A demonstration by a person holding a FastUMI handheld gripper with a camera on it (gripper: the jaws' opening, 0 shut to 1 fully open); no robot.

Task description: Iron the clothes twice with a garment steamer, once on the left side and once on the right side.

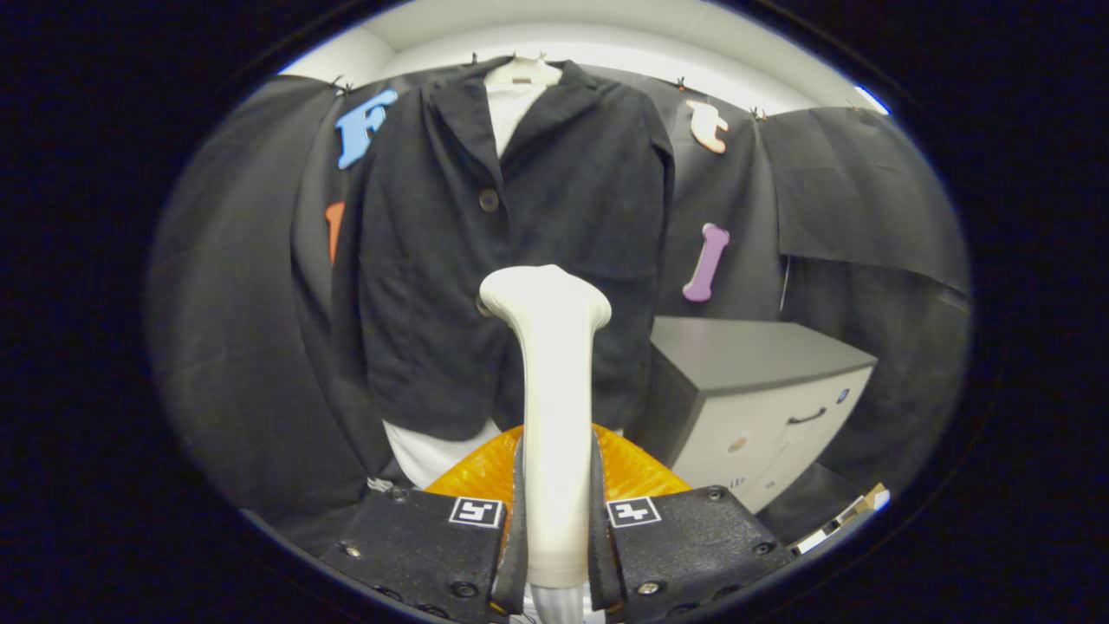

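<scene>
Hand-held gripper [554, 529] clamped on steamer [550, 407], both fingers [518, 529] pressing its handle. Steamer head up against dark jacket [511, 251], near the lower button. Jacket hanging on a hanger [524, 68] over white shirt [509, 108]. Grey cabinet [762, 390] off beside, drawers closed.

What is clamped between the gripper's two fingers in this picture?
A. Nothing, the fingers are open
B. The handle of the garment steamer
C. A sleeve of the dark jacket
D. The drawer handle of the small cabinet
B: both fingers of the gripper press on the handle of the pale garment steamer, whose head points up toward the hanging dark jacket.
</scene>
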